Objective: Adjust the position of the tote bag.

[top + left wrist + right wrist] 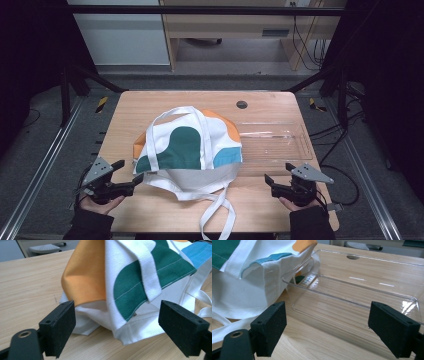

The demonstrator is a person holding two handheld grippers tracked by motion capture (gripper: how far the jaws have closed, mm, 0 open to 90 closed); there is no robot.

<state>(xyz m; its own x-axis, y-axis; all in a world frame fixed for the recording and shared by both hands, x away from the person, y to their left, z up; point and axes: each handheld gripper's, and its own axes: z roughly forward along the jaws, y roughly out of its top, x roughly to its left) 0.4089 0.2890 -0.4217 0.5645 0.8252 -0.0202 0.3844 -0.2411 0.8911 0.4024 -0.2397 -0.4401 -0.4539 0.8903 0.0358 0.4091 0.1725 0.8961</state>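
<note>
Legible text, labels, brands, numbers, signs: none.

- Cloth bag [187, 147]: printed with plain colour shapes in green, orange and blue on white; no lettering or logo on any visible face.
- Clear tray [280, 142], just right of the bag: unmarked.
- Table [150, 105]: bare wood grain, no sticker or number.
- Black-and-yellow striped tape [101, 104] on the floor left of the table: a hazard pattern only, carrying no words.
</note>
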